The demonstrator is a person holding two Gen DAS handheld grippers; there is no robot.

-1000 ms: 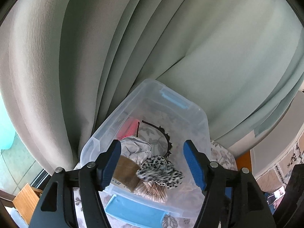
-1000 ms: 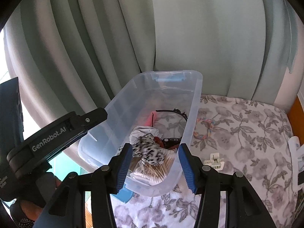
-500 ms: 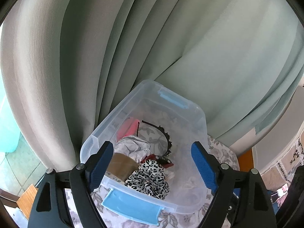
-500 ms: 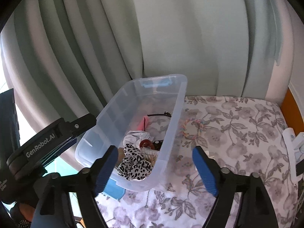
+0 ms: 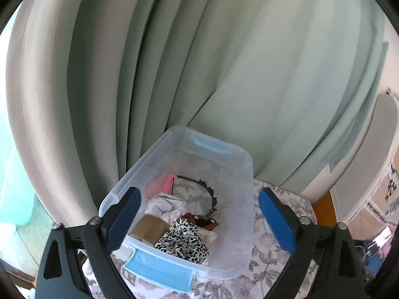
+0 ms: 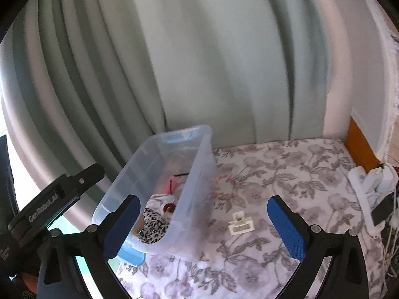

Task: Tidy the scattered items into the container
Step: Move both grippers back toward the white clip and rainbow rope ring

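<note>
A clear plastic bin [image 5: 245,172] with blue latches stands on a floral cloth; it also shows in the right wrist view [image 6: 197,174]. Inside lie a leopard-print scrunchie [image 5: 183,240], a black headband [image 5: 209,191], a white cloth [image 5: 165,205], a pink item [image 5: 167,183] and a brown box [image 5: 147,229]. My left gripper [image 5: 199,219] is open and empty above the bin's near end. My right gripper [image 6: 204,226] is open and empty, straddling the bin's right wall. A white hair clip [image 6: 240,224] and a pastel beaded ring [image 6: 225,185] lie on the cloth right of the bin.
Grey-green curtains [image 5: 199,62] hang close behind the bin. The floral cloth [image 6: 299,174] stretches right to an orange edge [image 6: 360,147]. White objects and cables [image 6: 374,186] sit at the far right. The left gripper's body [image 6: 54,194] shows at the left of the right wrist view.
Both grippers opened wide and pulled back from the bin. The leopard scrunchie dropped from between the fingers into the bin. The right view swung right, showing the clip and ring.
</note>
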